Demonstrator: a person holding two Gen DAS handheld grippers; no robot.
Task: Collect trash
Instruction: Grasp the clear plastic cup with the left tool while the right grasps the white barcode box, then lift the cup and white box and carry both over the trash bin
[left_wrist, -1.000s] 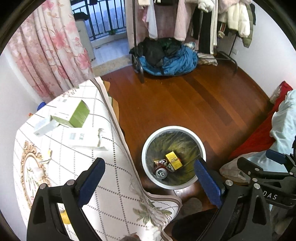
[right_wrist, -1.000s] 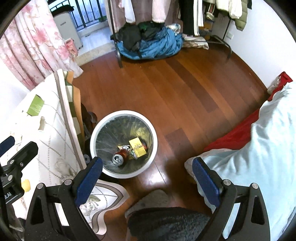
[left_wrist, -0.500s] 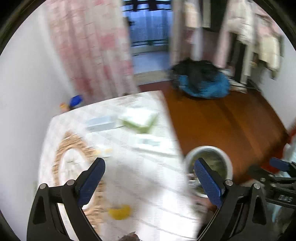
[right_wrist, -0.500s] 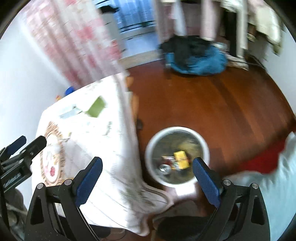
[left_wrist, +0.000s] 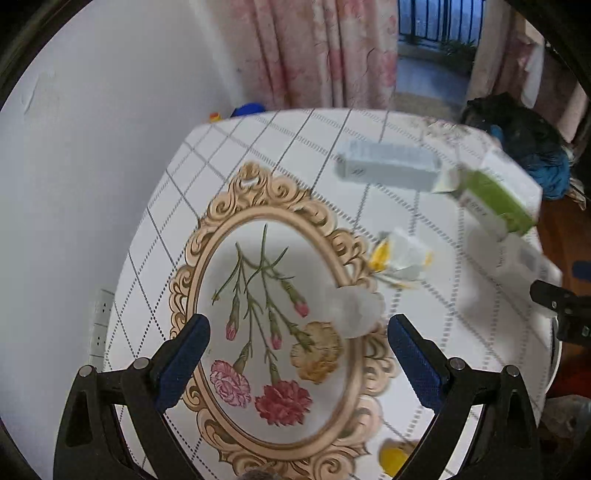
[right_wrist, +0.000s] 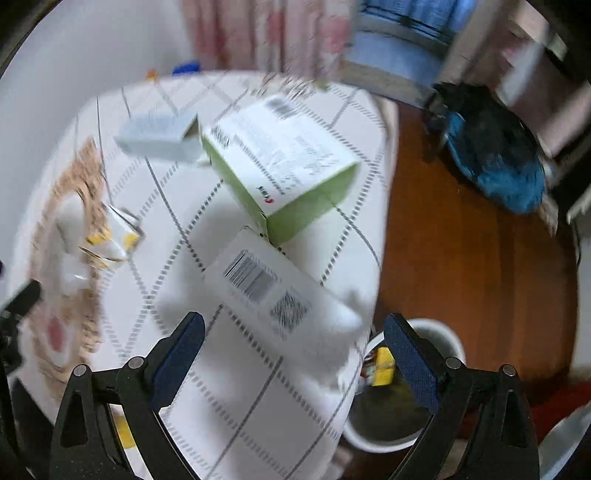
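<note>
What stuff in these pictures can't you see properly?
- Trash bin, right wrist view: the tablecloth and right gripper cover most of it.
- White barcode box, right wrist view: print blurred by motion.
- Yellow scrap, left wrist view: partly behind a finger.

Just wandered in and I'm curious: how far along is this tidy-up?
Partly done. A yellow packet already lies in the bin beside the table. Nothing is in hand: the left gripper and right gripper hover over the table, jaws open and empty. Left on the tablecloth: a green box, a white barcoded box, a grey box and crumpled wrappers.
</note>
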